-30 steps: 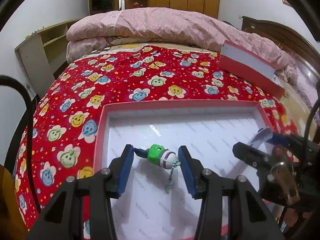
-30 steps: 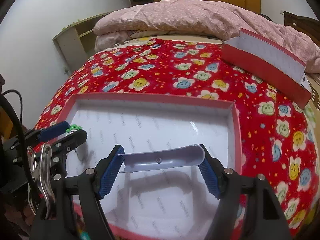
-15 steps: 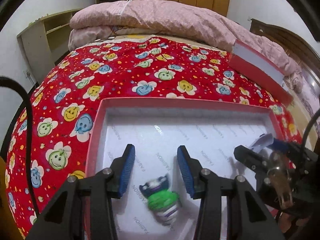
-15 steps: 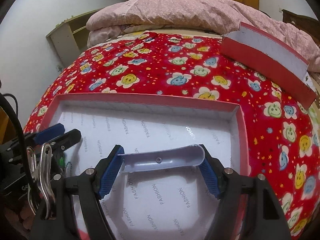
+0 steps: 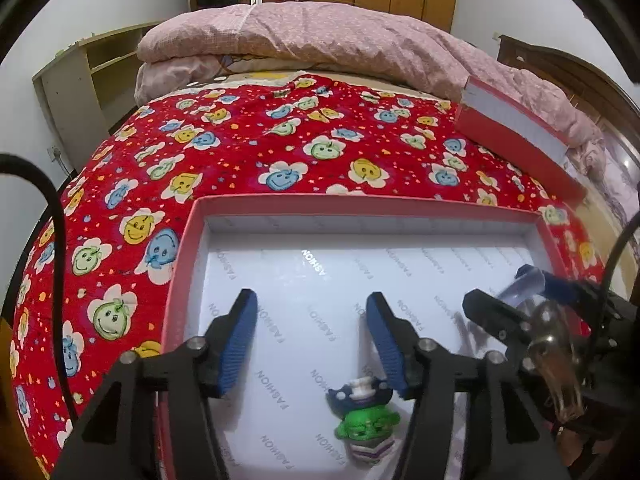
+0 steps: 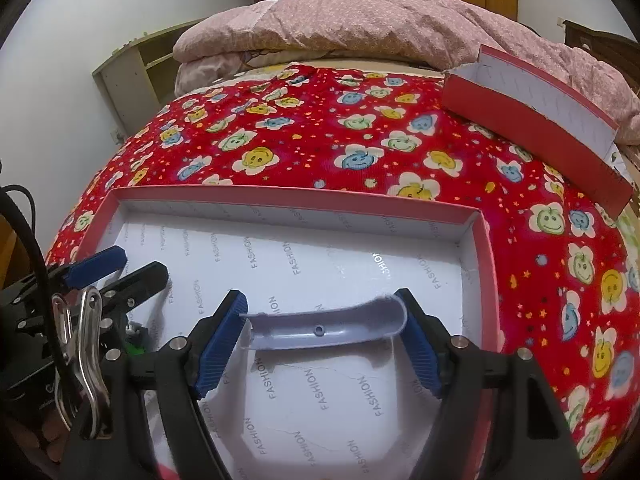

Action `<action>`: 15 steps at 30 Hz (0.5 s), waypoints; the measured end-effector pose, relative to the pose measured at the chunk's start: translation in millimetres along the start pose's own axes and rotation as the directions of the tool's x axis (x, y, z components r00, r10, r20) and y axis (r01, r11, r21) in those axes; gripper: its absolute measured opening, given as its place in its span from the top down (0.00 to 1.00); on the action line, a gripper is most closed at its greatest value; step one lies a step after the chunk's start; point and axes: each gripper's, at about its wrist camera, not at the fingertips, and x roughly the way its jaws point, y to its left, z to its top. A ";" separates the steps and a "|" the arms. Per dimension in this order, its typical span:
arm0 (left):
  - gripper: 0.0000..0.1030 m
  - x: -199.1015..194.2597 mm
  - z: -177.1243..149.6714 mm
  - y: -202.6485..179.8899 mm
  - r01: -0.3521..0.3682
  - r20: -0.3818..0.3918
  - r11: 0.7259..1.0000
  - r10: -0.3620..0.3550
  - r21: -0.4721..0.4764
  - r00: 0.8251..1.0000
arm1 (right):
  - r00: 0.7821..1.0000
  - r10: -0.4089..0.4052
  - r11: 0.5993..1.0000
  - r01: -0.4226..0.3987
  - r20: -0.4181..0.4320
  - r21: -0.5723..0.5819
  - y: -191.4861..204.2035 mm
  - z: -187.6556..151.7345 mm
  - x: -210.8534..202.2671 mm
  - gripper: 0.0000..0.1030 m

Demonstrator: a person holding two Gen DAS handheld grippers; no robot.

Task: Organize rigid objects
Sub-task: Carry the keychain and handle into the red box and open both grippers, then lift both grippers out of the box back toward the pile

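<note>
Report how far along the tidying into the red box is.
Done: the green figurine lies on the red box's white floor, released; the left gripper is open above it. In hand: the right gripper clamps the lilac curved piece over the box. Left: set that piece down inside.

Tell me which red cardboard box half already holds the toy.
The near shallow red tray: green-headed toy figure lies on its white floor. The far red box half shows none.

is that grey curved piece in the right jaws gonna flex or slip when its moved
Curved piece looks like thin moulded plastic, so probably light and fairly stiff. Right gripper pinches only its ends, so it might bow or pop out; the smooth surface could slip.
</note>
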 end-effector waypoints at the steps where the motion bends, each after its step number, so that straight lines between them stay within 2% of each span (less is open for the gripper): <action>1: 0.38 -0.3 0.3 0.3 0.001 0.001 1.000 -0.001 0.001 1.000 | 1.000 -0.001 1.000 0.001 0.001 -0.003 0.3 -0.3 -0.3 0.24; 12: 0.35 0.6 -0.4 -3.0 -0.002 0.004 1.000 0.002 0.007 1.000 | 1.000 0.004 1.000 -0.004 0.010 -0.008 1.8 -1.6 0.5 0.22; 15: 0.28 0.7 -0.4 -1.9 -0.025 0.005 1.000 0.025 0.004 1.000 | 1.000 0.004 1.000 -0.004 0.014 -0.010 1.7 -1.8 0.7 0.22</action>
